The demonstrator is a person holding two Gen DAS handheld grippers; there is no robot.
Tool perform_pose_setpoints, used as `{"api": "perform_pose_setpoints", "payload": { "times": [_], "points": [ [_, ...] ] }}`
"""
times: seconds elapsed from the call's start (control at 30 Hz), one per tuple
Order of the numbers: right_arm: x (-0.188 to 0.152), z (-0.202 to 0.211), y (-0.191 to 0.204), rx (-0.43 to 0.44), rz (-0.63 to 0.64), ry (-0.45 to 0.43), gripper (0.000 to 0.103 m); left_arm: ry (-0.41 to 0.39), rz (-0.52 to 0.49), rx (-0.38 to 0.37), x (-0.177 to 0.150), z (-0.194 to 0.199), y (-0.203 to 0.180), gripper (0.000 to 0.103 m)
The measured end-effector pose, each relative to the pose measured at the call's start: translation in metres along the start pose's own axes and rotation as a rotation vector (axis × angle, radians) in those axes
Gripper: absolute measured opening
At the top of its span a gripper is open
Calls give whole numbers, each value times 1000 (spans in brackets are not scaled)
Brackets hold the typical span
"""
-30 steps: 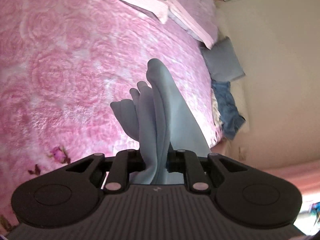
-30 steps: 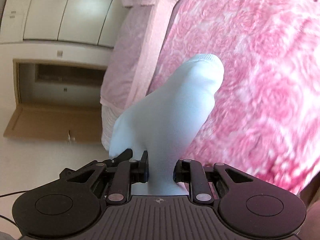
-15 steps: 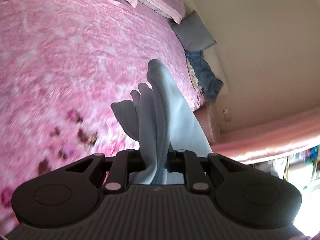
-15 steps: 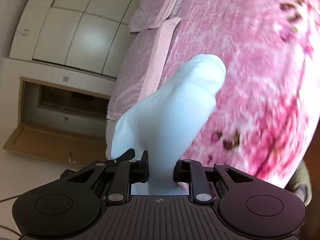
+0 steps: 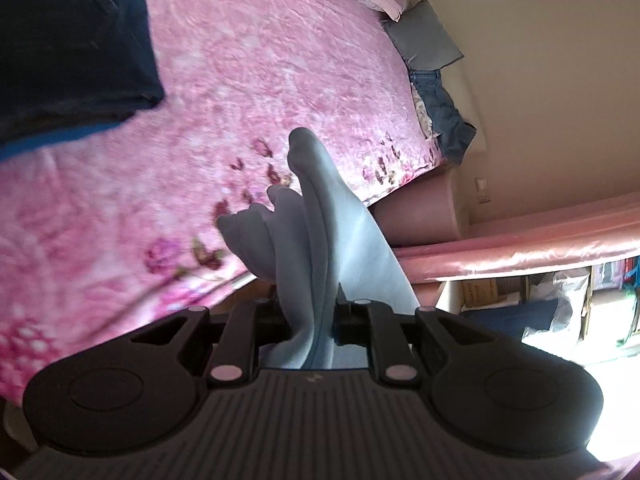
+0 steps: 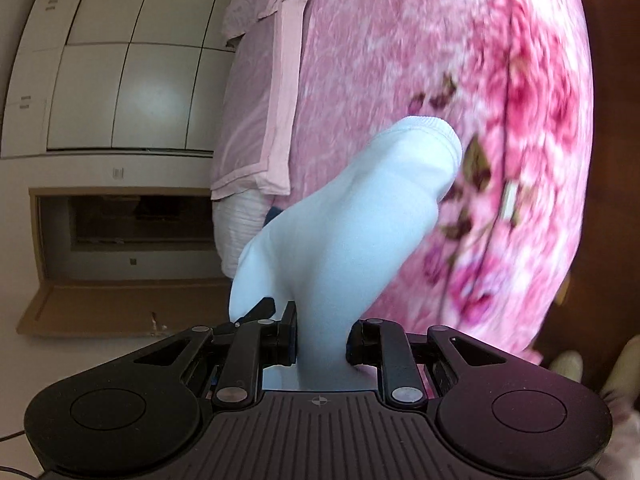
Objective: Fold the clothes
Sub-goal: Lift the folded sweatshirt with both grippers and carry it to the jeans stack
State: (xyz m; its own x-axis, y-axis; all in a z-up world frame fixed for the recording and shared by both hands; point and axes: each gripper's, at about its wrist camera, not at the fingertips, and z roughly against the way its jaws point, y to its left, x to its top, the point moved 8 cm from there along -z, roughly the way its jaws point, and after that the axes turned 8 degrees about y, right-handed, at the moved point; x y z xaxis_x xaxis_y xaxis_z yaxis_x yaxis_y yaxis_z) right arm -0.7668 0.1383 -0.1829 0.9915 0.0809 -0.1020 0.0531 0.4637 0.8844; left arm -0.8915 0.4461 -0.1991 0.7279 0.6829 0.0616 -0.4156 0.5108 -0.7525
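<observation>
- My left tool [image 5: 312, 320] is clamped on a bunched edge of the light blue garment [image 5: 320, 216], whose folds stick up between the fingers and past their tips.
- My right tool [image 6: 322, 344] is closed on another part of the same pale cloth [image 6: 348, 220], with a ribbed hem showing at the far end.
- The garment is off the bed [image 5: 248, 80], held in the air over the pink flowered blanket near its foot edge.
- A dark blue garment [image 5: 68, 40] already lies flat on the bed at the upper left of the left view; jeans [image 5: 444, 116] and a grey cushion [image 5: 424, 36] sit along the far side by the wall.
- I judge this to be the carrying step: cloth picked up at two points, not yet spread.
- Next I need to pull my hands apart to stretch the cloth, then lower it flat onto a free patch of blanket, clear of the dark garment, before making a fold.
- The blur on the blanket makes finer detail hard to tell.
</observation>
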Motion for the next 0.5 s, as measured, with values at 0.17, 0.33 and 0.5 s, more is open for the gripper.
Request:
{"api": "perform_pose_setpoints", "payload": {
  "times": [0.17, 0.33, 0.5],
  "points": [
    [-32, -45, 15, 39, -27, -17, 19, 10, -42, 29, 24, 53, 33, 13],
    [-55, -123, 53, 69, -28, -54, 19, 40, -98, 28, 81, 110, 84, 13],
    [-72, -208, 94, 105, -87, -159, 19, 123, -202, 41, 161, 152, 115, 13]
  ]
}}
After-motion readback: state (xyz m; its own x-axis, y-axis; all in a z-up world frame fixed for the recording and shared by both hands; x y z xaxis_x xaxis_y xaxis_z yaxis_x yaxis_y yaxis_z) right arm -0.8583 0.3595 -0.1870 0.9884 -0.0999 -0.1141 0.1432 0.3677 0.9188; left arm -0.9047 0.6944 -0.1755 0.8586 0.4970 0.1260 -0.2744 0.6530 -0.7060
